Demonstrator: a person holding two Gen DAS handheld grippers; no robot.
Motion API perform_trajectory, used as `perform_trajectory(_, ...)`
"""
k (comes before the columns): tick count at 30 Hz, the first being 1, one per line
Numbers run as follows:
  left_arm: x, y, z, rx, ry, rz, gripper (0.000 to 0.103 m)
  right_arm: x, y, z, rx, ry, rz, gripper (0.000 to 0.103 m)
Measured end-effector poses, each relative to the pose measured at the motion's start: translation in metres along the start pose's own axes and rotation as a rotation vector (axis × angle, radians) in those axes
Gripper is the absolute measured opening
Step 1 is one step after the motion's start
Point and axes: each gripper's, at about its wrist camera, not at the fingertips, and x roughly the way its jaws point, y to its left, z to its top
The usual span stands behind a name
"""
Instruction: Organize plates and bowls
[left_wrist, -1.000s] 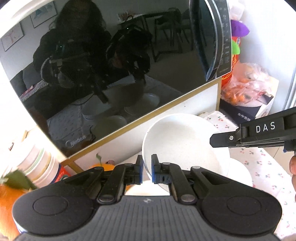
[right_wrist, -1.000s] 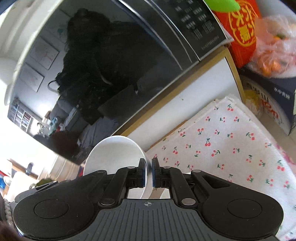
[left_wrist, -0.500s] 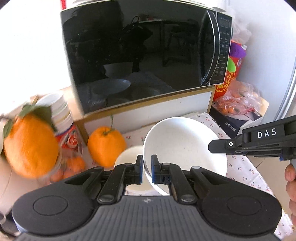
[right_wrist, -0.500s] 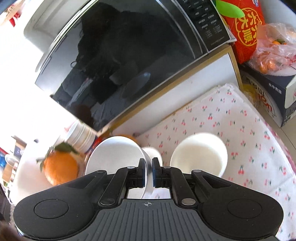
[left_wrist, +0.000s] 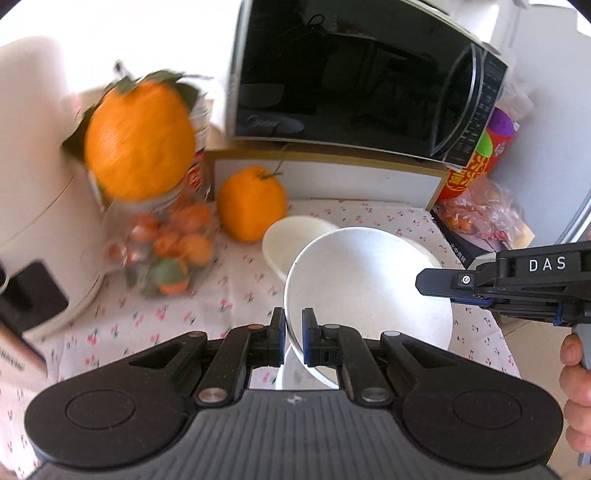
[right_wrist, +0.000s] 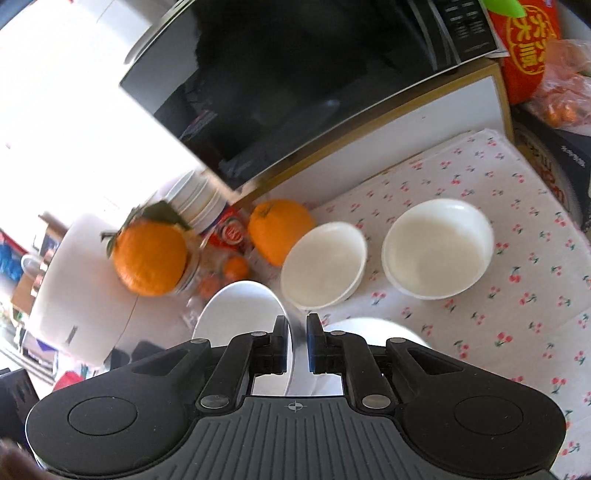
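My left gripper (left_wrist: 293, 325) is shut on the near rim of a white bowl (left_wrist: 369, 284), held tilted above the cherry-print cloth (left_wrist: 166, 317). My right gripper (right_wrist: 297, 332) is shut on the rim of a second white bowl (right_wrist: 240, 314), also tilted and off the table; it also shows from the side in the left wrist view (left_wrist: 480, 288). On the cloth sit a small white dish (right_wrist: 325, 264) and a larger white bowl (right_wrist: 439, 245). Another white dish (right_wrist: 373, 328) lies partly hidden under the right gripper.
A black microwave (left_wrist: 362, 81) stands on a white shelf at the back. Large oranges (left_wrist: 253, 203) (left_wrist: 140, 136), a bag of small oranges (left_wrist: 177, 240) and a white appliance (left_wrist: 33, 166) crowd the left. Boxes and bags (left_wrist: 480, 214) stand at the right.
Both grippers have tipped downward and pulled back with their bowls; the table, the oranges and the dishes on the cloth have come into view.
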Motion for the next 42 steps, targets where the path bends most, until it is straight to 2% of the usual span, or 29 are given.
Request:
perform_trajectory(8,-0.011,0.031,-0.026,-0.057,0.013,0.019,0.008,0.018,0.017,-0.026,-0.056,0.043,0.033,0.012)
perform_trajectory(13,-0.010,0.057,-0.036,-0.140,0.036,0.006,0.007,0.034,0.026,-0.037,-0.065,0.090,0.052,0.013)
perform_trajectory(17,-0.011,0.071,-0.044,-0.138,0.057,0.029,0.007,0.051,0.033,-0.046,-0.064,0.126,0.070,0.013)
perform_trajectory(29,-0.017,0.093,-0.065,-0.087,0.141,0.082,0.008,0.079,0.057,-0.076,-0.159,0.217,0.049,0.013)
perform_trajectory(34,-0.017,0.099,-0.071,-0.091,0.170,0.101,0.008,0.087,0.063,-0.085,-0.186,0.246,0.042,0.013)
perform_trajectory(42,-0.014,0.105,-0.076,-0.128,0.206,0.094,0.008,0.094,0.065,-0.091,-0.197,0.266,0.028,0.013)
